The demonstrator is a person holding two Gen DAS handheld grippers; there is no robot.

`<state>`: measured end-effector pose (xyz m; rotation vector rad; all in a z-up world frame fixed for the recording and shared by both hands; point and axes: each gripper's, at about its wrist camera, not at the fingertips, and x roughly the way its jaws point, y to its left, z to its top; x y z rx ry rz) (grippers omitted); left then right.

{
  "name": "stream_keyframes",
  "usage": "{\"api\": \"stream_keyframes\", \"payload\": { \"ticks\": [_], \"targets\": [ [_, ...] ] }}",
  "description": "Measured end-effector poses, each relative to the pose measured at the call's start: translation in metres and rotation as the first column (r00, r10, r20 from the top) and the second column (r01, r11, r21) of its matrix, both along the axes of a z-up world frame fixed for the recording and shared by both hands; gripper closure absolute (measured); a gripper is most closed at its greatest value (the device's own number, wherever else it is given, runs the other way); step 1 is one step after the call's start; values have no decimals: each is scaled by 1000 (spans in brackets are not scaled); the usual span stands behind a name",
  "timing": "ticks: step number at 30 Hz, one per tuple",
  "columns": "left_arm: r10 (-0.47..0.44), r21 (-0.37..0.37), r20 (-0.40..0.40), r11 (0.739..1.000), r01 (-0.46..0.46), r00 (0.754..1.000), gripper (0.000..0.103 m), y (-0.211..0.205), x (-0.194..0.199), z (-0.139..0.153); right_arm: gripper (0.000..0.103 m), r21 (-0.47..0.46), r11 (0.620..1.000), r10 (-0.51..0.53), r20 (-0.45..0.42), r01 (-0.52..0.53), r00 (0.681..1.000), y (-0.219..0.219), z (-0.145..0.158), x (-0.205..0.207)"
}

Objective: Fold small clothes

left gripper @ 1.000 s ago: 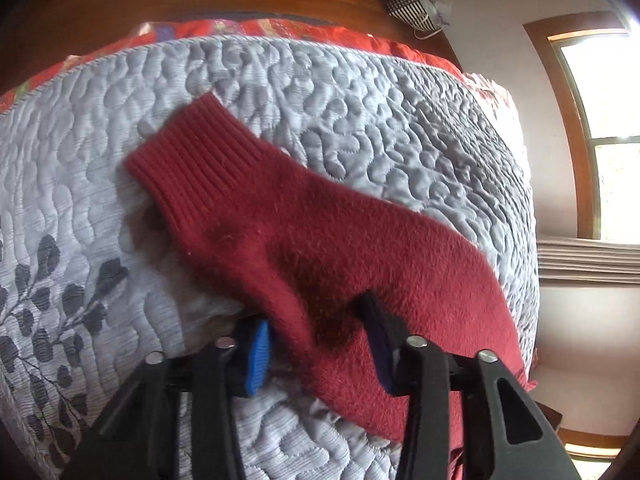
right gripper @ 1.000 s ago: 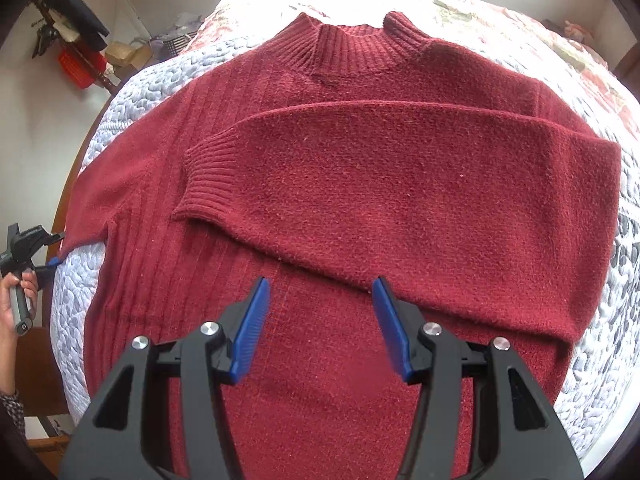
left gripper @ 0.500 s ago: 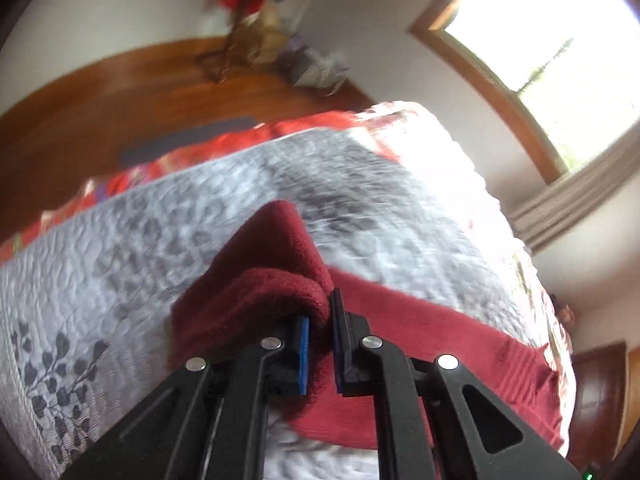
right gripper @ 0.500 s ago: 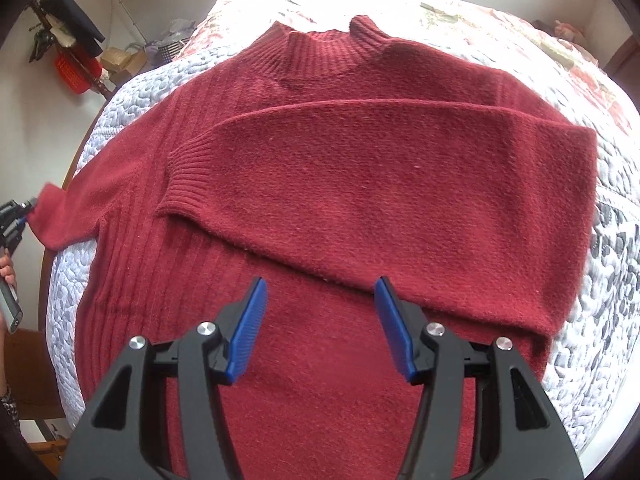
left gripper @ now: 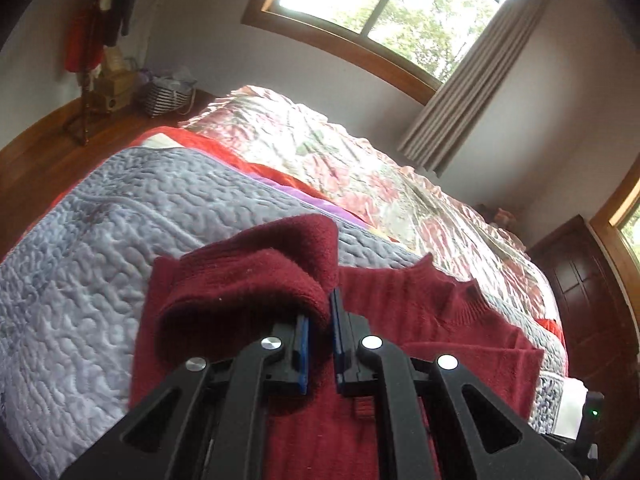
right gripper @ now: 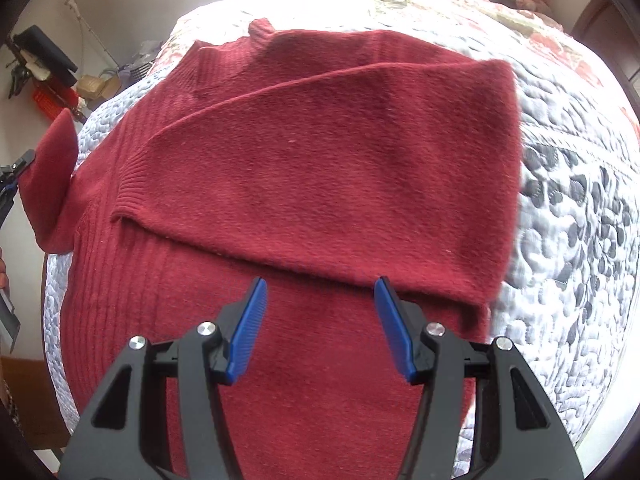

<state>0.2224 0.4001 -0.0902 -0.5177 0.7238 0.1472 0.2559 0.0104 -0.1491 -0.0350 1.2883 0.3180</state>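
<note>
A dark red knitted sweater (right gripper: 312, 184) lay spread front-up on the grey quilted bedspread (right gripper: 568, 216), its ribbed collar (right gripper: 260, 34) at the far end from the right wrist camera. One sleeve (right gripper: 320, 168) was folded flat across the chest of the sweater, its ribbed cuff (right gripper: 132, 184) ending near the sweater's left edge in that view. The other sleeve (left gripper: 256, 280) was raised off the bedspread and bunched into a loose fold above the sweater's body; in the right wrist view it hung as a lifted flap just beyond the sweater's left edge.

The left gripper (left gripper: 320, 320) pinched that raised sleeve, its blue-padded jaws drawn narrow with the knit caught between them. The right gripper (right gripper: 320, 328) hovered over the lower part of the sweater, just below the folded sleeve, its jaws spread wide and holding nothing; whether its tips touched the knit could not be told.

Beyond the sweater's collar the bedspread gave way to a red sheet edge (left gripper: 280, 176) and then a pink floral cover (left gripper: 360, 168). Farther past the sweater, a wood-framed window (left gripper: 384, 4) with a beige curtain (left gripper: 472, 84) stood in the wall. A striped basket (left gripper: 164, 98) sat on the wooden floor (left gripper: 40, 152) beside the bed, and a dark wooden door (left gripper: 592, 304) stood at the sweater's far right.
</note>
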Motion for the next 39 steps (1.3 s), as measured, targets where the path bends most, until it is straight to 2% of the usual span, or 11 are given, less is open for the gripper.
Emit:
{"api": "stream_keyframes", "payload": {
  "ticks": [5, 11, 14, 15, 18, 22, 26, 29, 32, 36, 39],
  "targets": [
    [-112, 27, -6, 993, 112, 994, 96, -67, 22, -11, 47, 3, 1000, -8, 2, 8, 1000, -14, -1, -1],
    [-219, 31, -107, 974, 224, 970, 95, -121, 37, -50, 47, 15, 1000, -6, -3, 6, 1000, -24, -3, -1],
    [-296, 6, -179, 953, 302, 938, 78, -137, 41, -74, 47, 19, 1000, -4, -12, 4, 1000, -28, -5, -3],
    [-324, 2, -200, 943, 332, 925, 67, -142, 41, -80, 47, 19, 1000, -1, -15, 1, 1000, -29, -6, -4],
    [-364, 35, -232, 924, 381, 902, 65, -154, 33, -87, 47, 17, 1000, 8, -16, -7, 1000, -25, -5, -4],
    [-360, -54, -267, 932, 359, 894, 46, -131, 11, -76, 47, 3, 999, 33, -17, -33, 999, -17, -2, -1],
    [-314, -66, -297, 949, 309, 902, 45, -85, -18, -55, 47, 10, 996, 91, 2, -91, 996, 6, 8, 1],
    [-199, 30, -327, 975, 220, 924, 45, -42, -29, -43, 47, 22, 986, 167, 32, -168, 985, 41, 21, 4],
    [-87, 111, -365, 985, 136, 927, 45, -4, -22, -45, 45, 28, 965, 260, 59, -262, 964, 91, 34, 9],
    [-17, 176, -422, 979, 100, 906, 46, 22, -1, -59, 45, 57, 931, 357, 70, -361, 931, 154, 40, 15],
    [-11, 193, -462, 975, 112, 887, 46, 32, 7, -75, 45, 44, 907, 415, 63, -418, 908, 199, 37, 17]
  ]
}}
